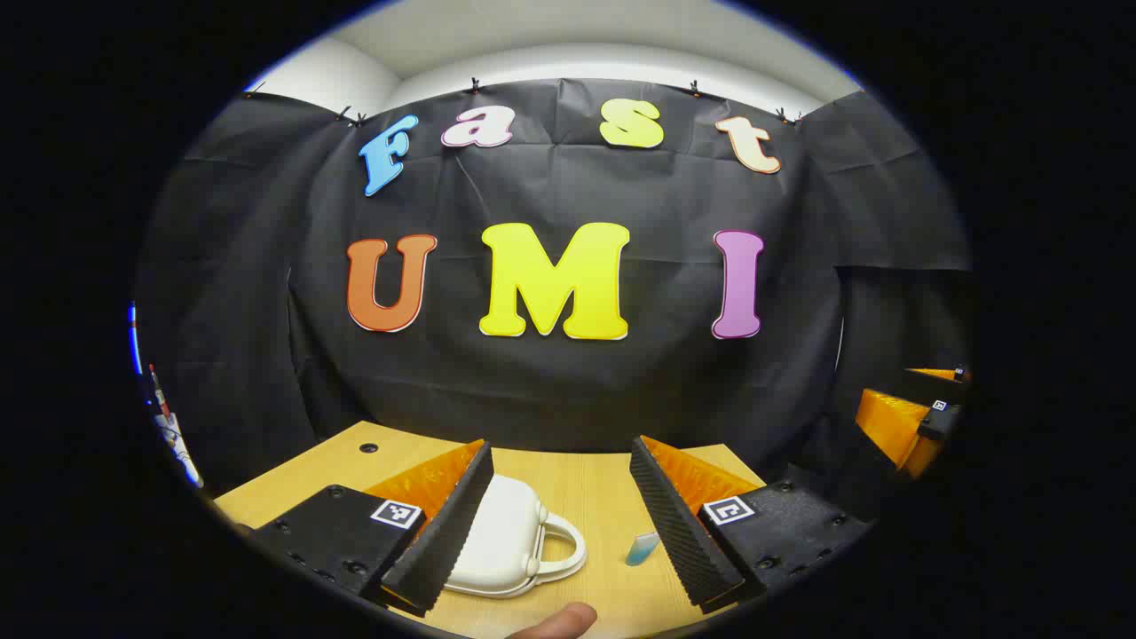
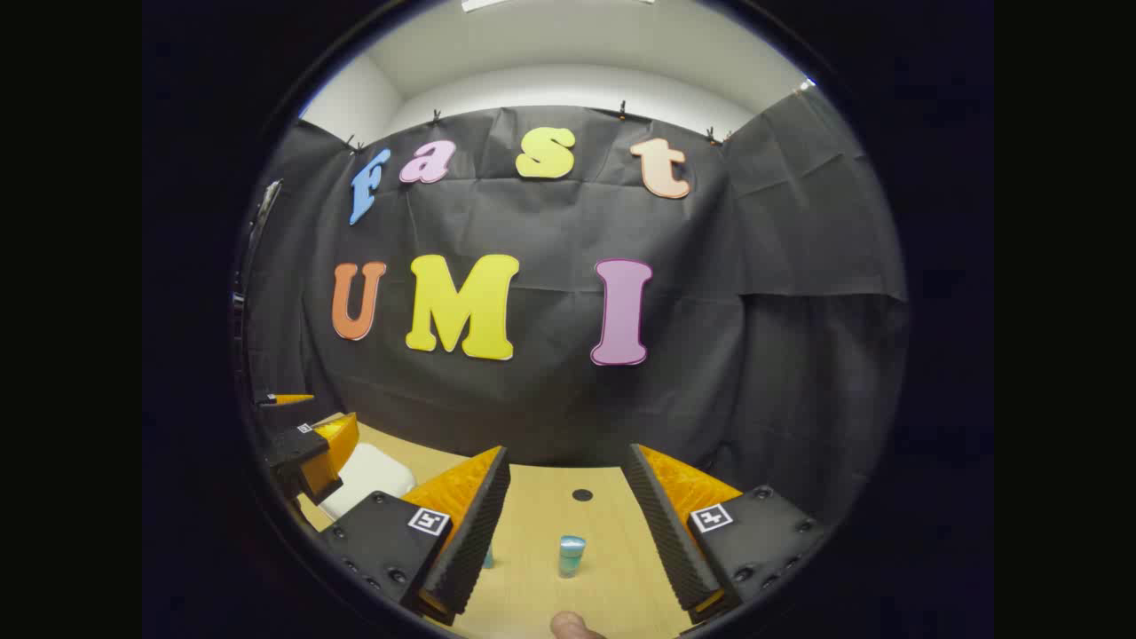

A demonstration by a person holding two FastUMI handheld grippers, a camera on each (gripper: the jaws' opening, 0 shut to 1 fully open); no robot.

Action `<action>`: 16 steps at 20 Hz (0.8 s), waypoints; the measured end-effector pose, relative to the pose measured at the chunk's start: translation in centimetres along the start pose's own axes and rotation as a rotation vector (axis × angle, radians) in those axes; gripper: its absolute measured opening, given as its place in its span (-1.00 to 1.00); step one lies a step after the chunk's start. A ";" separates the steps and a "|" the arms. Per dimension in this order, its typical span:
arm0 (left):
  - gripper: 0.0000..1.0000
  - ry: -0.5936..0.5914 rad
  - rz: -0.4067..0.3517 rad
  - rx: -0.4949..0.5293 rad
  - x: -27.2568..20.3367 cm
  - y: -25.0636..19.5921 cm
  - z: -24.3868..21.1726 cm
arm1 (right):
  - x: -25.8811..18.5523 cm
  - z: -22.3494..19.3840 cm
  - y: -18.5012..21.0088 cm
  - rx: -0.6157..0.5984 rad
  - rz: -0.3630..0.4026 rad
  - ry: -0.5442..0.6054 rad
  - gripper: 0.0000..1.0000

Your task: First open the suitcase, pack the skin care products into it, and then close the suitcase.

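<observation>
The left gripper (image 1: 568,524) is released above the table (image 1: 581,484). The closed white suitcase (image 1: 510,546) lies between its jaws, half hidden behind the left finger. 1 blue tube (image 1: 641,548) is partly covered by the right finger.

The right gripper (image 2: 568,524) is also released, with 1 small bottle (image 2: 571,556) standing between its jaws; a 2nd item (image 2: 488,557) is almost hidden behind its left finger.

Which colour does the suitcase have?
White; the suitcase shows best in the left gripper view.

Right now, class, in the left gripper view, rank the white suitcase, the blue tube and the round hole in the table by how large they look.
1. White suitcase, partly hidden behind the tongs.
2. Blue tube.
3. Round hole, farther from the camera, so its rank against the tube is unsure.
</observation>
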State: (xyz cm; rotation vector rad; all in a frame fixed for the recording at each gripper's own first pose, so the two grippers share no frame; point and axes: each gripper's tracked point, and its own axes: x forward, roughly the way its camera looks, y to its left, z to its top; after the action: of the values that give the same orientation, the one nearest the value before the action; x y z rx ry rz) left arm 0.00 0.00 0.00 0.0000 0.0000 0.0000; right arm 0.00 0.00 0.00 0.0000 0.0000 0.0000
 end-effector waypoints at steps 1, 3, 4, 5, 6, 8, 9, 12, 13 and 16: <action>0.98 0.004 -0.004 0.005 -0.2 -0.1 -0.2 | 0.0 -0.3 0.2 0.003 -0.003 0.014 0.59; 0.98 -0.007 -0.011 0.007 -0.8 0.1 -0.3 | -0.5 -0.6 0.9 0.007 0.011 0.027 0.59; 0.98 -0.008 -0.010 0.007 -0.9 0.2 -0.5 | -0.5 -0.8 0.9 -0.005 0.005 0.031 0.62; 0.97 -0.005 -0.008 0.009 -1.0 0.3 -0.7 | -0.6 -1.2 0.8 -0.013 -0.001 0.043 0.59; 0.98 -0.002 -0.003 0.008 -1.2 0.6 -0.9 | -0.8 -1.5 1.1 -0.010 0.003 0.053 0.56; 0.98 -0.001 0.002 -0.001 -1.3 1.0 -1.1 | -1.1 -1.9 1.6 -0.010 0.016 0.068 0.58; 0.98 0.002 0.006 -0.001 -1.4 1.2 -1.1 | -1.0 -1.9 1.6 -0.019 0.011 0.070 0.60; 0.98 0.008 0.012 0.006 -1.3 2.0 -1.3 | -1.0 -1.9 2.0 -0.006 0.011 0.072 0.60; 0.98 0.009 0.014 0.008 -1.2 2.2 -1.3 | -0.8 -1.9 2.2 -0.010 0.011 0.073 0.60; 0.98 0.008 0.012 0.018 -1.2 2.6 -1.4 | -0.7 -2.1 2.8 -0.019 0.019 0.073 0.60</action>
State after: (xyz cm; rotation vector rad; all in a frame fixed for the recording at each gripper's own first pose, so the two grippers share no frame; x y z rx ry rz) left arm -1.21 2.59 -1.41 0.0177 0.0077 0.0116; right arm -0.70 2.83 -2.06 -0.0194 0.0733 0.0185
